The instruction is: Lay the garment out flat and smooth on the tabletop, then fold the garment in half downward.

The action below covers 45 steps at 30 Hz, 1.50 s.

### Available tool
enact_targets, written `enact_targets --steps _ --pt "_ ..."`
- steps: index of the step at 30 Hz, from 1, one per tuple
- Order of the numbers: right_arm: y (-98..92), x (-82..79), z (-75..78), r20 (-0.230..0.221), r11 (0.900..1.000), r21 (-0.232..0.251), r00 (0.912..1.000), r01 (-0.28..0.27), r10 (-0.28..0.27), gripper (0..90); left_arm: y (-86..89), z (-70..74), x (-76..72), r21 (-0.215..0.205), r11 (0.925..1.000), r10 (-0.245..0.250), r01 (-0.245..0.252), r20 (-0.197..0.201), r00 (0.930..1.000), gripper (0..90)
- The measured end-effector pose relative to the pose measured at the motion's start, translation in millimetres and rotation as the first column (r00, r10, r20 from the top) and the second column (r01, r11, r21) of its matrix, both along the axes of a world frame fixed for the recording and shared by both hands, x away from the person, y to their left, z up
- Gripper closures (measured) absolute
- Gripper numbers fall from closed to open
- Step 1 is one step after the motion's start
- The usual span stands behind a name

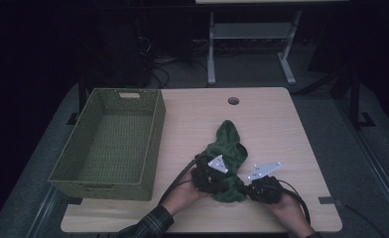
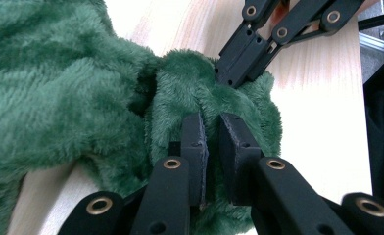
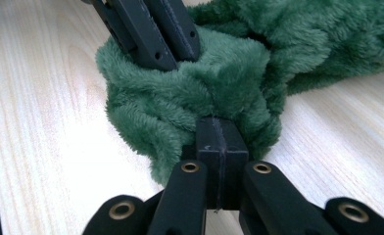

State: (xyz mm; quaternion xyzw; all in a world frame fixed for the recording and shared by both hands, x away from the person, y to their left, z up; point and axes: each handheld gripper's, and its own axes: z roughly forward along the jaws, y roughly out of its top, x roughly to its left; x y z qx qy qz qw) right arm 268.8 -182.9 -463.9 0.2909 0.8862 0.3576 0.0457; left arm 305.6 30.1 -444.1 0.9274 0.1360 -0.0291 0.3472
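Nearest you, your two hands come in over the front edge of the wooden table [image 1: 291, 129], a checked sleeve [image 1: 150, 223] on your left forearm. Your left gripper [image 1: 217, 181] and your right gripper [image 1: 246, 187] both meet the near end of the green fleece cloth [image 1: 227, 148], which lies crumpled in the middle of the table toward its front, its far end running up into a narrow point.

In the right gripper view, your right gripper's [image 3: 218, 132] jaws are pressed flat together, pad against pad, with their tips sunk into the bunched hem of the cloth [image 3: 190, 93]; a thin bit of pile may be caught between them, but you cannot tell for sure from here. The other gripper's jaws dig into the same bunch from the top of that view.

In the left gripper view, your left gripper [image 2: 213, 125] has its jaws nearly together, with a narrow gap in which a fold of the fleece [image 2: 58, 98] is pinched.

Farther off to the left, the green woven basket [image 1: 155, 134] stands on the table's left side, well apart from the cloth. Beyond the cloth, a round cable hole [image 1: 233, 101] sits near the far edge.
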Motion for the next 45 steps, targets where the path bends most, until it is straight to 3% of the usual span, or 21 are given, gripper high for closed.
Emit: enact_targets --steps 5,11,19,26,32,40,45 --pt "-5.7 -0.4 8.6 0.027 0.999 0.042 0.9996 0.006 -0.007 88.8 5.0 6.7 1.6 -0.034 0.9994 0.012 -0.013 -0.019 0.9997 77.7" --pt "-12.9 6.8 20.6 0.033 0.996 0.081 0.9989 0.031 -0.034 78.0 14.3 24.3 7.2 -0.068 0.9965 0.05 -0.05 -0.001 0.9988 69.4" --pt "-21.0 26.4 36.9 0.044 0.992 0.112 0.997 0.058 -0.063 67.6 27.6 38.3 29.6 -0.084 0.9895 0.119 -0.118 0.011 0.9928 63.5" --pt "-25.7 53.5 49.9 0.065 0.987 0.147 0.995 0.066 -0.076 64.6 31.4 48.8 55.4 -0.082 0.9815 0.177 -0.173 0.038 0.9835 63.4" --pt "-26.1 82.3 59.9 0.072 0.984 0.161 0.9937 0.073 -0.086 63.1 30.2 53.4 79.6 -0.095 0.9696 0.23 -0.226 0.043 0.9721 62.8" --pt "-21.6 122.0 66.1 0.066 0.984 0.155 0.9924 0.093 -0.104 62.9 25.0 52.8 112.5 -0.085 0.9547 0.291 -0.285 0.069 0.9542 62.7" --pt "-14.1 147.5 64.1 0.053 0.983 0.134 0.9898 0.124 -0.132 62.9 19.5 48.7 134.1 -0.086 0.9448 0.322 -0.316 0.057 0.9452 61.9"
